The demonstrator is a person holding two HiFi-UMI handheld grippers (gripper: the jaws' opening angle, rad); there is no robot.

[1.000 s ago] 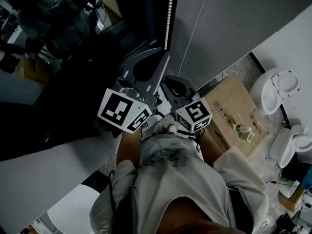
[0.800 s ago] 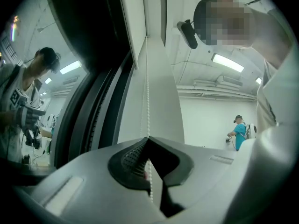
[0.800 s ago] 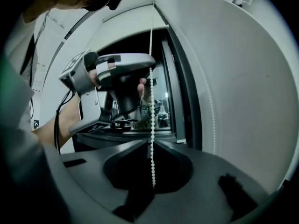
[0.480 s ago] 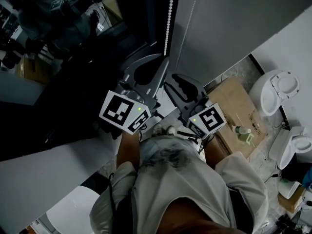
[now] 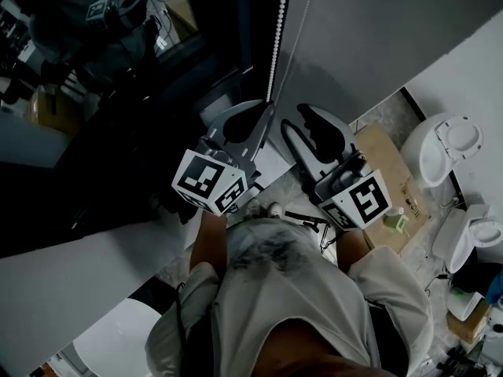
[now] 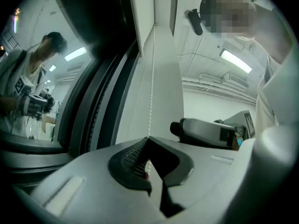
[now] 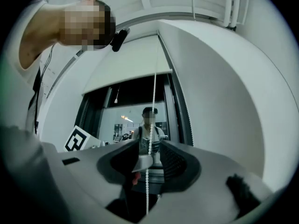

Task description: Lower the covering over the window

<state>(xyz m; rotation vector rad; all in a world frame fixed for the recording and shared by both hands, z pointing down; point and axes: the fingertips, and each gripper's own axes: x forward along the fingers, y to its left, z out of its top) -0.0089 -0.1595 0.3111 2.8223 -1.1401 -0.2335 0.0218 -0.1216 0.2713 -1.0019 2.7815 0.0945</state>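
A white bead chain (image 5: 274, 38) hangs beside the dark window (image 5: 141, 93). My left gripper (image 5: 267, 107) is shut on it, and in the left gripper view the chain (image 6: 150, 92) runs straight up out of the closed tips of that gripper (image 6: 148, 138). My right gripper (image 5: 302, 121) sits lower and to the right with its jaws opening. In the right gripper view the chain (image 7: 152, 125) hangs loose between the spread fingers of this gripper (image 7: 150, 147), untouched by the pads. The pale roller blind (image 7: 126, 62) covers the window's top part.
A grey wall (image 5: 377, 38) rises right of the window, and a white sill (image 5: 71, 265) lies below it. On the floor are a cardboard box (image 5: 393, 171) and white ceramic fixtures (image 5: 448, 144). The glass reflects a person (image 7: 149, 125).
The right gripper has opened, let go of the chain and dropped away to the lower right. The left gripper stays shut on the chain and has shifted slightly right.
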